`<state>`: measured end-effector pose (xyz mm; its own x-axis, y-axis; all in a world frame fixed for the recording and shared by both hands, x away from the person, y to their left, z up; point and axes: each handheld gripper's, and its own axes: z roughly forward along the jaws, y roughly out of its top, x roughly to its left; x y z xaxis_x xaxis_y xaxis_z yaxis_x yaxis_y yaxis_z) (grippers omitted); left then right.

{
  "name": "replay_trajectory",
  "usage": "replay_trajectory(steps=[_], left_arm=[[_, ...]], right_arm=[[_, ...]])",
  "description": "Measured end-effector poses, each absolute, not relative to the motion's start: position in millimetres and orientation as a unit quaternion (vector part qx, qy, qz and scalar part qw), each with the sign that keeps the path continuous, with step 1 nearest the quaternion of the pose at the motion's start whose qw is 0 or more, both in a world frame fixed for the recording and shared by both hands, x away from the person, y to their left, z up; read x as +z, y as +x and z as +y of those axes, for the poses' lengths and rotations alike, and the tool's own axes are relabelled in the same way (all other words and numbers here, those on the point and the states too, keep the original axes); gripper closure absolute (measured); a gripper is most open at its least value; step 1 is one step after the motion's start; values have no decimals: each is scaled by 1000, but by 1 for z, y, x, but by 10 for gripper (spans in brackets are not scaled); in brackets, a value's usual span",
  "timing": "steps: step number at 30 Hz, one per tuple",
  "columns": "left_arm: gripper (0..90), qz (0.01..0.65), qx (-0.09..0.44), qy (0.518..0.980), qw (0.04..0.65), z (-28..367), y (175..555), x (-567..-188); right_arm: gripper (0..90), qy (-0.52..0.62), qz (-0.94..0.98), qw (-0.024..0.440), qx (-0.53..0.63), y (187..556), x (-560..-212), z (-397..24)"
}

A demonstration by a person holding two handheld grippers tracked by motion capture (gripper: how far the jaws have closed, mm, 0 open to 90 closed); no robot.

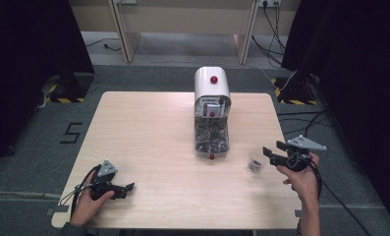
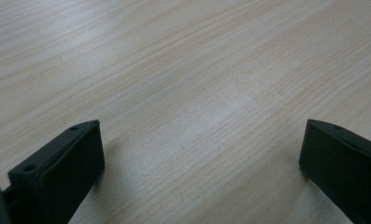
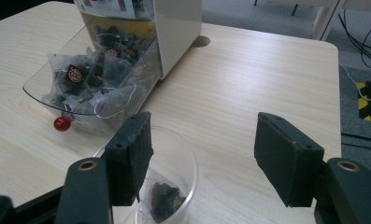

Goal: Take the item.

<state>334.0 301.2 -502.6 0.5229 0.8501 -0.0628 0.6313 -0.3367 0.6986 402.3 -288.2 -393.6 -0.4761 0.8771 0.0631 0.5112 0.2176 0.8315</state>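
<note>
A white tea-bag dispenser (image 1: 211, 87) stands at the middle back of the table, its clear drawer (image 1: 211, 140) pulled open and full of tea bags (image 3: 103, 65). A red knob (image 3: 61, 123) sits at the drawer's front. To the drawer's right stands a clear plastic cup (image 1: 255, 163) with one tea bag (image 3: 167, 198) inside. My right gripper (image 1: 273, 151) is open just right of the cup; in the right gripper view one jaw hangs over the cup's rim (image 3: 188, 154). Open and holding nothing, my left gripper (image 1: 128, 189) rests low over the front left of the table.
The wooden table (image 1: 148, 137) is bare around the left gripper. Cables (image 1: 300, 123) trail on the floor past the table's right edge. Desk legs (image 1: 126, 34) stand behind the table.
</note>
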Motion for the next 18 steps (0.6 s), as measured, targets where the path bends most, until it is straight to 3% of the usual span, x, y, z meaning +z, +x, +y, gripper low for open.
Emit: replay_trajectory(steps=[18], left_arm=[[0,462,159,802,344,301,334,-503]], right_arm=[[367,465,751,225,412,387,-395,-301]])
